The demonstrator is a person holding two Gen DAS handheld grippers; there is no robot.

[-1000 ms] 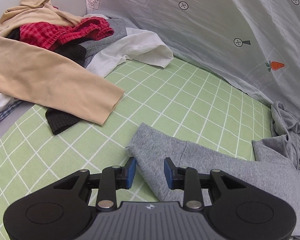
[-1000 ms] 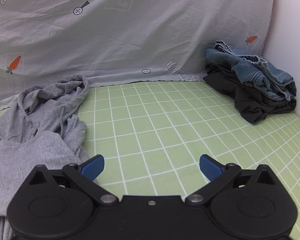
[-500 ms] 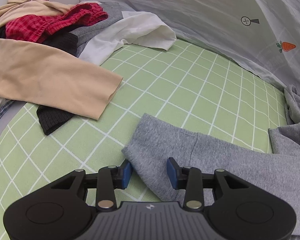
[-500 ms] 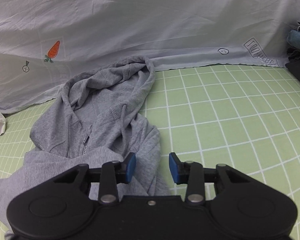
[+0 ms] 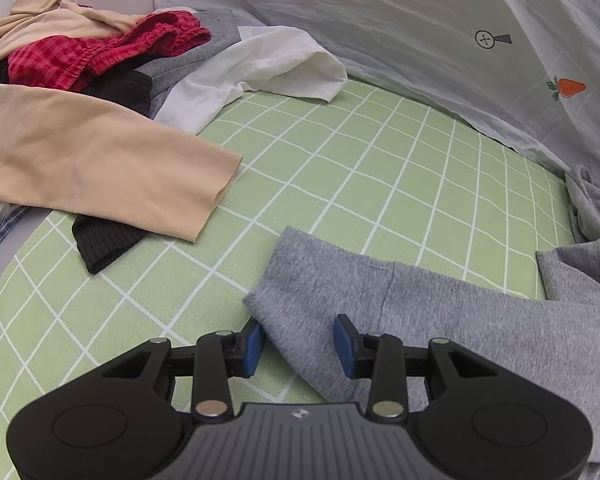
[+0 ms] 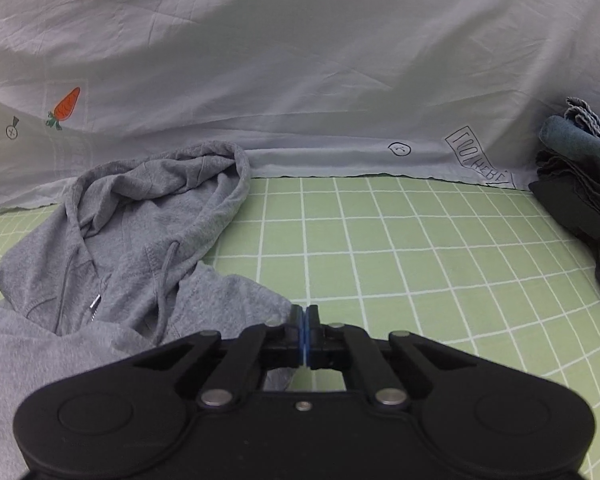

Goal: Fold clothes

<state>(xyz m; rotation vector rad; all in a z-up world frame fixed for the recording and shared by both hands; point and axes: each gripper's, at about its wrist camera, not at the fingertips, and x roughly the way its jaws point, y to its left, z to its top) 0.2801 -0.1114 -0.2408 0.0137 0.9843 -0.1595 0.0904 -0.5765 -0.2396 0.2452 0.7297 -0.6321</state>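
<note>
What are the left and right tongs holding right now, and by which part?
Left tongs: nothing; jaws open astride the cuff of the grey hoodie sleeve. Right tongs: shut at the hoodie's edge; whether fabric is pinched cannot be told.

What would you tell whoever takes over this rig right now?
Left gripper: open, fingers straddling the sleeve cuff of the grey hoodie, not yet closed.
Right gripper: shut at the hoodie's near edge; whether it pinches cloth is unclear.
Hoodie lies unfolded on the green mat; folded stack far right, unsorted pile far left.
To do: grasp the cuff, fold the hoodie, then the pile.
</note>
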